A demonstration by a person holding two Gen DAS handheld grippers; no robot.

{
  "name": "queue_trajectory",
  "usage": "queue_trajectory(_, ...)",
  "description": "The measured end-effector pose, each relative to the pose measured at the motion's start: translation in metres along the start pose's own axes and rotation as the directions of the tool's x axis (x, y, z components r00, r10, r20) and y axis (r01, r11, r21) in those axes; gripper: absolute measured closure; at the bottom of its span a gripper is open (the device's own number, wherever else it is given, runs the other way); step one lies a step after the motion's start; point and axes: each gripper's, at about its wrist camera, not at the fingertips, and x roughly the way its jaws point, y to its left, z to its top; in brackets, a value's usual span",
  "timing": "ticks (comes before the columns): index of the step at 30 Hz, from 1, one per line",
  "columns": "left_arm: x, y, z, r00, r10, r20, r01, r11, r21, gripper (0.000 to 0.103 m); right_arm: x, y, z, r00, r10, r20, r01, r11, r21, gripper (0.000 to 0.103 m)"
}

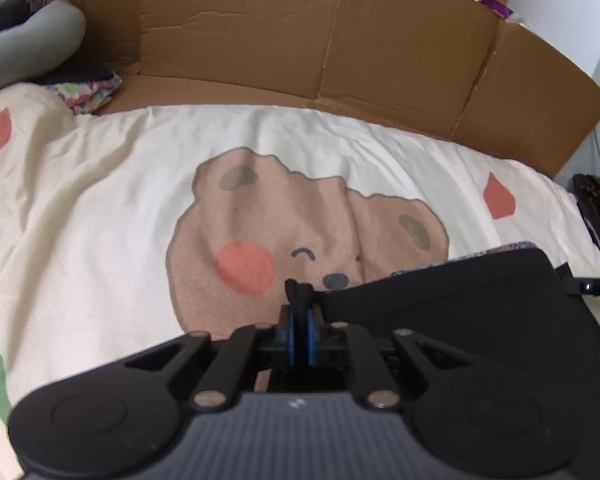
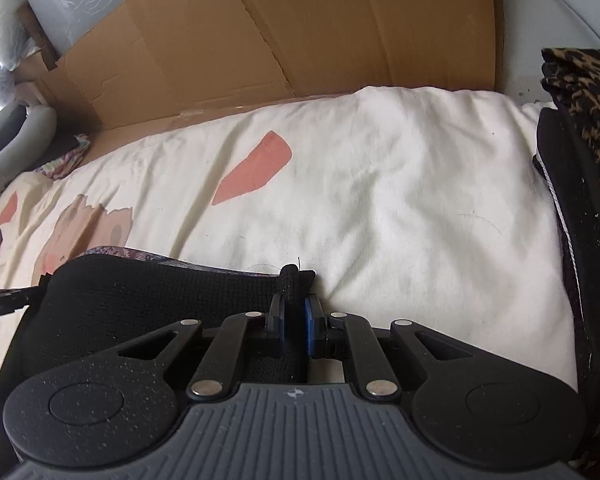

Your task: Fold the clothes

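A black knit garment (image 1: 460, 300) is stretched between my two grippers above a cream bedsheet with a bear print (image 1: 284, 232). My left gripper (image 1: 299, 308) is shut on the garment's left corner, with a tuft of black cloth sticking out past the blue pads. My right gripper (image 2: 296, 300) is shut on the garment's right corner (image 2: 296, 278). The garment (image 2: 148, 292) spans leftward from it, with a patterned inner edge showing along the top. The other gripper's tip shows at each view's edge.
Flattened cardboard (image 1: 320, 40) stands along the far side of the bed. A grey neck pillow (image 1: 28, 44) and a colourful cloth (image 1: 88, 94) lie at the far left. A stack of leopard-print and black clothes (image 2: 580, 140) sits at the right.
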Motion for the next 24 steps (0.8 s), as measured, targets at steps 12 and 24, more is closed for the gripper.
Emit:
queue_trajectory(12, -0.036, 0.002, 0.010, 0.995, 0.098, -0.008, -0.098, 0.995, 0.006, 0.080, -0.037, 0.003, 0.010, 0.997, -0.055, 0.054, 0.055, 0.998, -0.002, 0.075)
queue_trajectory(24, -0.066, -0.051, 0.007, 0.999, 0.015, 0.031, -0.015, 1.000, 0.012, 0.080, -0.078, 0.051, 0.023, 0.979, 0.066, 0.191, -0.056, 0.997, -0.057, 0.075)
